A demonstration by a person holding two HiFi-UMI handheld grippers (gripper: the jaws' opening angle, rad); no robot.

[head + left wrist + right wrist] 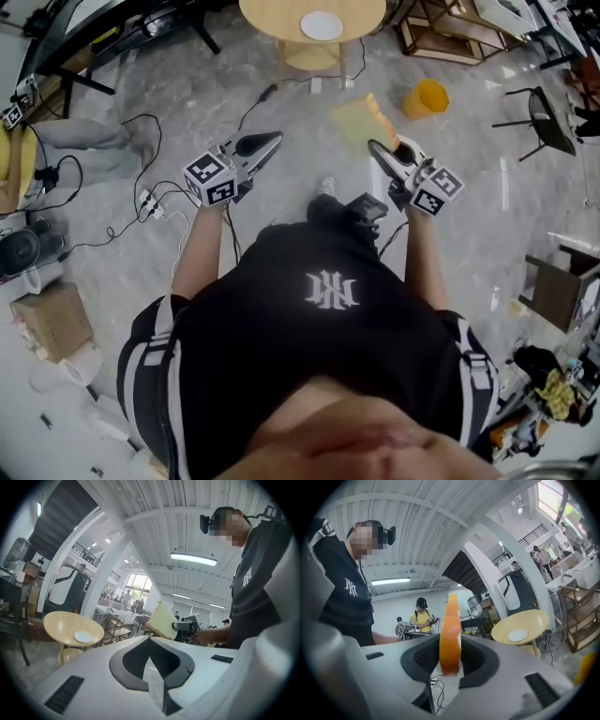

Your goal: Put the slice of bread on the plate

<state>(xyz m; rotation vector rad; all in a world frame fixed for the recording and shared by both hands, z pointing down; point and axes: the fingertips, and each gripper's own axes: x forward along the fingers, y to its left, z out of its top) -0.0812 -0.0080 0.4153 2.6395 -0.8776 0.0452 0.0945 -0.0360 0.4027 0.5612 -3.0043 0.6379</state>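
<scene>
A slice of bread (pixel 356 122) with an orange crust stands on edge in my right gripper (pixel 375 147), which is shut on it. In the right gripper view the bread (pixel 450 634) shows edge-on between the pads. The left gripper view shows the same slice (pixel 163 619) held out at mid-height. A small white plate (pixel 322 25) lies on a round wooden table (pixel 272 14) ahead of me; the plate (pixel 83 636) (pixel 517 635) is some way off in both gripper views. My left gripper (pixel 274 141) is level beside the right one, shut, with nothing in it.
A yellow bucket (pixel 427 97) stands on the floor right of the table. Cables and a power strip (pixel 150 202) lie at the left, near a seated person in yellow (pixel 422 616). A black chair (pixel 548 117) stands at the right and wooden frames (pixel 450 33) behind.
</scene>
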